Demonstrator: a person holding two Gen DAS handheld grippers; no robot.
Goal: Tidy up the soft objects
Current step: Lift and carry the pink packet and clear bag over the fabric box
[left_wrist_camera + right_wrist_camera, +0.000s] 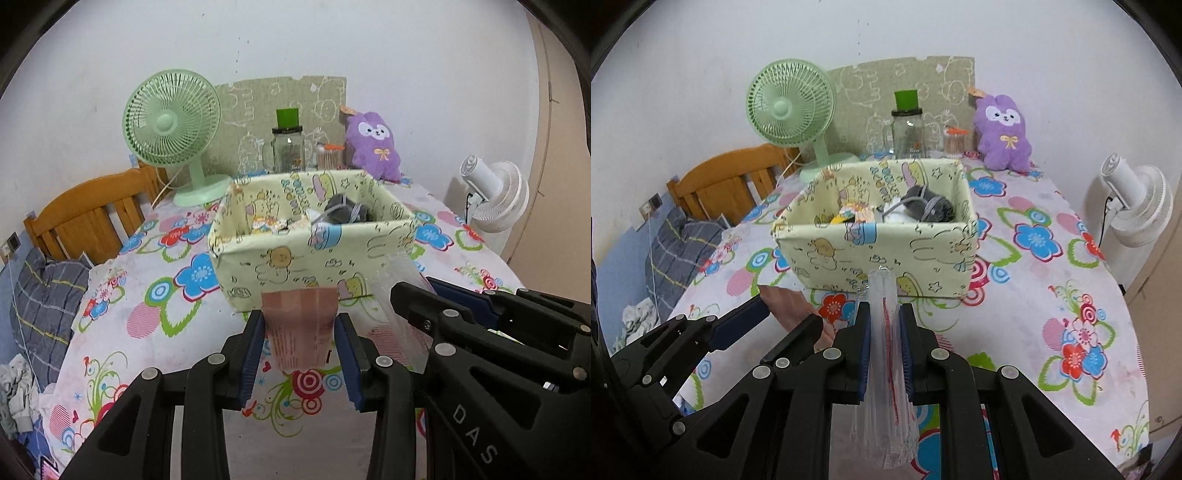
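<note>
Left gripper [301,345] clamped on a pink packet [300,328], held just before the yellow fabric box [295,258]. Right gripper [884,347] clenched on a clear plastic bag [886,354], beside it, above the floral tablecloth [1052,295].

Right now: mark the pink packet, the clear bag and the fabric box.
pink packet [301,325], left wrist view, middle of its printed face.
clear bag [884,332], right wrist view, middle of the folded plastic.
fabric box [886,254], right wrist view, near front wall.
</note>
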